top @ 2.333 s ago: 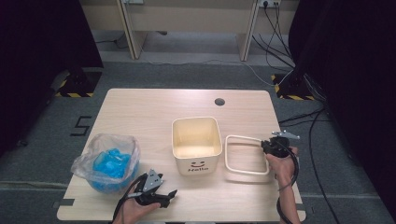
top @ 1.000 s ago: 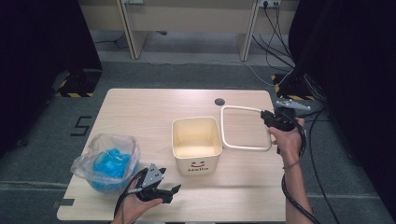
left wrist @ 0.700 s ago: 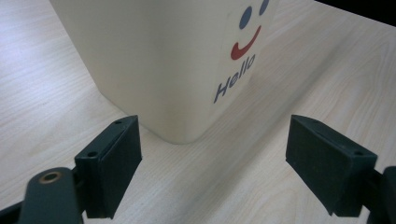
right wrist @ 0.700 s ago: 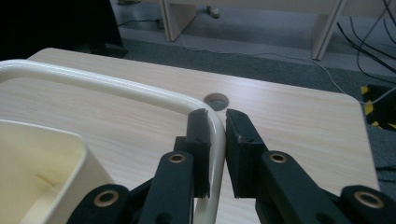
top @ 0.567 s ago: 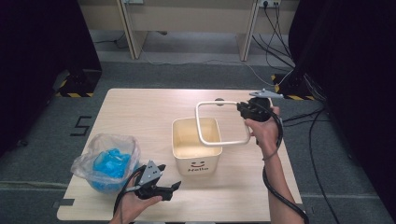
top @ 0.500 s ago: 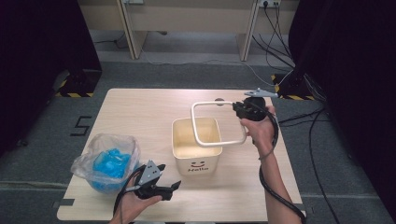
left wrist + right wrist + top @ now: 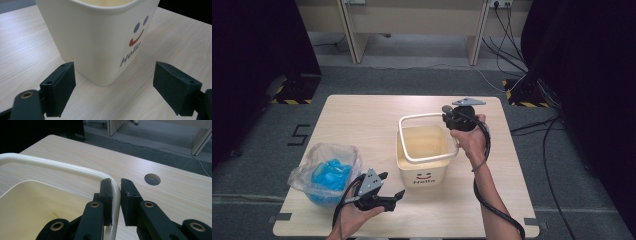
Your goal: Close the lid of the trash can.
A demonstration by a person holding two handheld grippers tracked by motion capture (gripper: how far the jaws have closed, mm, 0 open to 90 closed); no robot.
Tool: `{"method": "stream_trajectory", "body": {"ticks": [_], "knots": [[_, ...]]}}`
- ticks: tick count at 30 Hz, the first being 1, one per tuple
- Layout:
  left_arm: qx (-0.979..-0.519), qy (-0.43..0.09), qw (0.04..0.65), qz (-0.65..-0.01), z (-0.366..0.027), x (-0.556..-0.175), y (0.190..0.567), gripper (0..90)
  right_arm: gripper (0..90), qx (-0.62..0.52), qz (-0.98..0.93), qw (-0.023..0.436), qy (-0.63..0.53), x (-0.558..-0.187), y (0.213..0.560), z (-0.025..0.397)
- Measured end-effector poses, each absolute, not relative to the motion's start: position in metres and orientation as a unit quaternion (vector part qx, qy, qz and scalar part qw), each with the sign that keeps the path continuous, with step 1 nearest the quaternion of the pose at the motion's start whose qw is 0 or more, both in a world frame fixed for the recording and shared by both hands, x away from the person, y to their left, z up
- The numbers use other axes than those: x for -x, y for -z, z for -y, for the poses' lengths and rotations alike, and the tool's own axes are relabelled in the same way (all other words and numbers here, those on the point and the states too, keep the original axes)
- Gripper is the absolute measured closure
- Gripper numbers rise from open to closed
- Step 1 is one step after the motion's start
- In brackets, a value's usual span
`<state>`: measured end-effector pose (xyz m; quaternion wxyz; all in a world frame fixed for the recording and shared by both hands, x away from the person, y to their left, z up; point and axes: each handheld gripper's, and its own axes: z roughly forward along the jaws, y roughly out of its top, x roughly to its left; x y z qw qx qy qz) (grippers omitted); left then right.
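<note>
Above the smooth cream plastic bin [image 7: 424,157] on the pale woodgrain tabletop [image 7: 362,120], the right hand-held gripper [image 7: 115,192] clamps a square, rounded-corner cream ring [image 7: 412,120], arm outstretched. Beside the bin's front, the left hand-held gripper [image 7: 113,85] rests low, jaws wide apart.

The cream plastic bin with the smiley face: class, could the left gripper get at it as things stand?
Probably yes. The left gripper, jaws wide open, faces the cream plastic bin with the smiley face across bare wooden table; nothing lies between.
</note>
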<state>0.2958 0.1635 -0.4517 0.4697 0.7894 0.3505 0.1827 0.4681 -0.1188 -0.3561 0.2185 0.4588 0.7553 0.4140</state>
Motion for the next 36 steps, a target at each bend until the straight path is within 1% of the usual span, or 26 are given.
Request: {"method": "stream_trajectory", "body": {"ticks": [10,22,36], "knots": [[-0.780,-0.201,0.483,-0.343,-0.151,-0.304,0.436,17.5,80.4,-0.456,-0.766,0.208,-0.404,-0.465,0.370,0.107],[-0.763,-0.228,0.500,-0.340,-0.145,-0.312,0.421,17.5,80.3,-0.453,-0.769,0.213,-0.397,-0.462,0.374,0.100],[-0.759,-0.232,0.494,-0.354,-0.151,-0.320,0.417,17.7,79.1,-0.455,-0.769,0.214,-0.394,-0.457,0.375,0.104]]}}
